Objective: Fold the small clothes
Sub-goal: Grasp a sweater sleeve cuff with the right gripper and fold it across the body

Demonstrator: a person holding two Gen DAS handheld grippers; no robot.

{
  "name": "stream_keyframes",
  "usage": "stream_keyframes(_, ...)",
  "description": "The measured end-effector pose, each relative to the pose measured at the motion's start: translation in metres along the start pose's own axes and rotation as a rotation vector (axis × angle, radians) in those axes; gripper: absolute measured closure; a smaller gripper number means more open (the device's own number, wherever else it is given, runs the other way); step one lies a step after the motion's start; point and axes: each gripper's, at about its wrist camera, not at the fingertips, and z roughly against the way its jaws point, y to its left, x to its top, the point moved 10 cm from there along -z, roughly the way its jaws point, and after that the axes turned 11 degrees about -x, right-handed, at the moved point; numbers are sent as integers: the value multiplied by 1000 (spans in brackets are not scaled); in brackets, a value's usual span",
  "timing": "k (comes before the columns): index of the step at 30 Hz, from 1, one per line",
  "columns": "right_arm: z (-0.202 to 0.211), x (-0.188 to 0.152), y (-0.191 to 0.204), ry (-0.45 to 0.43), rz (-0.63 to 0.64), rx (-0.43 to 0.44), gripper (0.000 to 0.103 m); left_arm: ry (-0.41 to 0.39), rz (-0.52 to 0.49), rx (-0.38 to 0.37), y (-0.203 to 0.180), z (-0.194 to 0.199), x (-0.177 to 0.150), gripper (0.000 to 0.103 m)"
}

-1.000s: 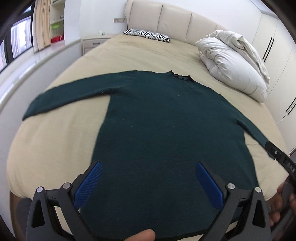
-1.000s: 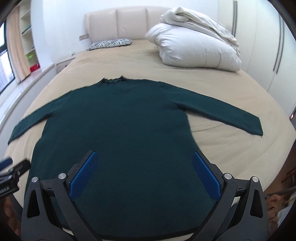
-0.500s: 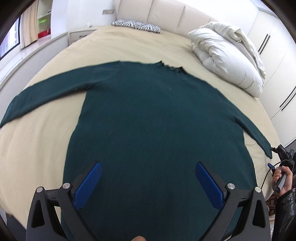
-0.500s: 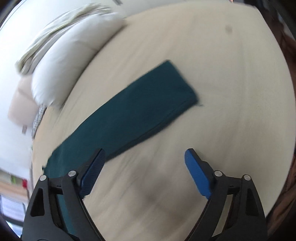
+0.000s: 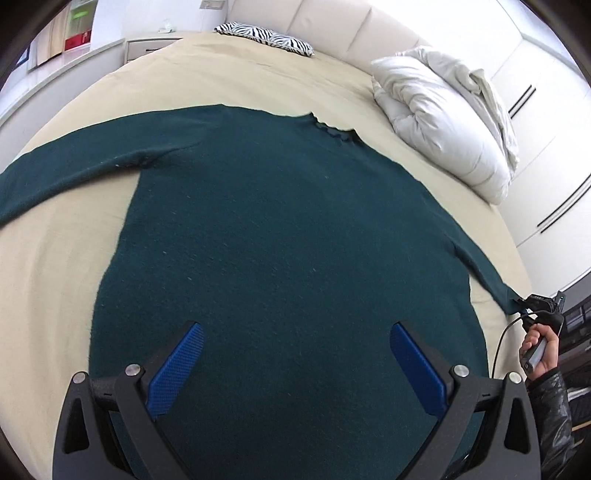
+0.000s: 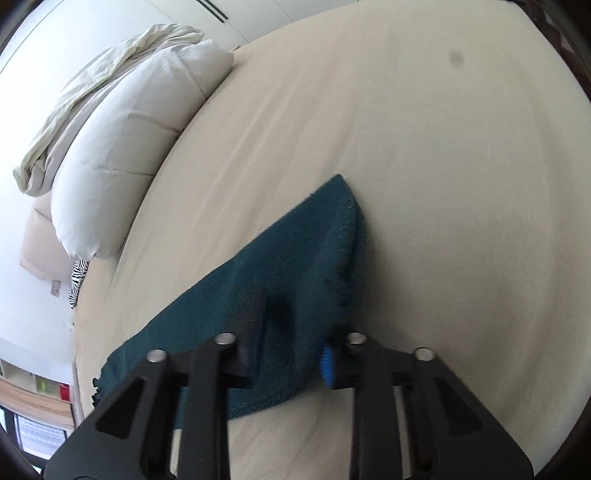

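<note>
On the beige bed (image 5: 74,288) the dark green sweater (image 5: 288,251) lies flat, front down or up I cannot tell, collar toward the far headboard and both sleeves spread out. My left tool (image 5: 295,365) hovers over the near hem with its jaws wide apart, holding nothing. My right tool (image 6: 291,347) is at the right sleeve's cuff (image 6: 332,236), jaws drawn in around bunched cuff fabric. A white duvet (image 5: 443,125) sits far right, a zebra pillow (image 5: 266,35) by the headboard.
</note>
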Motion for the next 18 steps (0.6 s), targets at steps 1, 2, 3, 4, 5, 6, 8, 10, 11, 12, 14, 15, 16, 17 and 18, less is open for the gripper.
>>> stream_keyframes(1,9,-6,11,-20,35,-4,95,-8,12,-15,3,1,2,0)
stream_keyframes(2,15,-7,26,-33,69,8,95,-15,23,-28,4,2,4,0)
stream_keyframes(3,24,-10,48,-44,113,31,95,-25,39,-45,8,4,6,0)
stream_keyframes(4,30,-13,65,-50,147,49,96,-33,48,-54,9,5,8,0)
stream_keyframes(5,39,-22,91,-55,197,82,96,-45,58,-68,11,8,11,0)
stream_keyframes(6,46,-31,117,-52,244,116,96,-55,63,-75,12,10,14,0)
stream_keyframes(8,63,-62,182,-44,358,196,96,-79,72,-84,18,15,20,0)
stream_keyframes(10,77,-104,243,-21,464,281,96,-105,89,-108,24,21,27,0)
stream_keyframes(11,83,-130,275,-6,522,322,96,-119,98,-115,27,24,32,0)
stream_keyframes(12,86,-155,299,8,567,353,96,-133,107,-119,31,27,37,0)
stream_keyframes(14,84,-211,345,47,663,394,96,-164,124,-135,39,33,49,0)
stream_keyframes(15,80,-235,359,68,698,403,96,-178,129,-142,41,35,56,0)
stream_keyframes(16,70,-264,375,103,731,402,95,-189,129,-140,44,35,62,1)
stream_keyframes(17,61,-284,383,132,747,398,93,-195,127,-140,45,34,68,1)
stream_keyframes(18,53,-303,387,159,757,393,92,-198,121,-147,44,31,74,1)
